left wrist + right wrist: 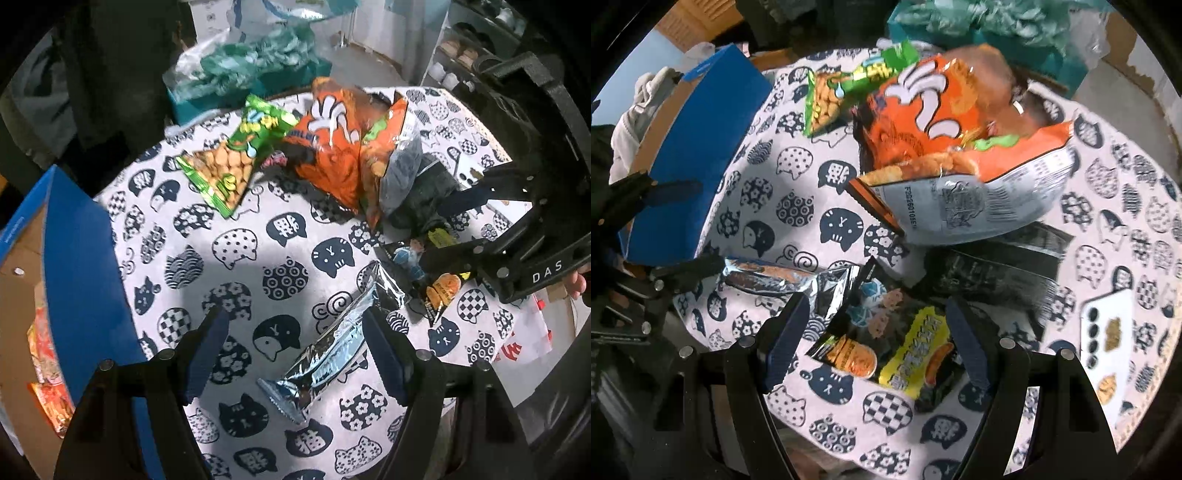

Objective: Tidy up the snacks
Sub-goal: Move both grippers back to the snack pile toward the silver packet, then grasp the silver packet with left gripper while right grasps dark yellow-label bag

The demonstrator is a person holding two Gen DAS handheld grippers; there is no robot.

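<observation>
Left gripper (295, 354) is hanging wide open over the cat-print tablecloth (236, 243), gripping nothing; its right finger is overlapping the silver snack packet (328, 354), contact unclear. Right gripper (875, 343) is also standing wide open, empty, straddling the black-and-yellow snack packet (908, 354). Orange chip bag (945, 122) and green snack bag (236, 155) are lying beyond; blue box (81, 266) is sitting at the table's left.

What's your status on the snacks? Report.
Left gripper open over the silver foil packet, nothing held. Right gripper open over the small black snack packet. Orange bag and green bag lie beyond, clear of both.
</observation>
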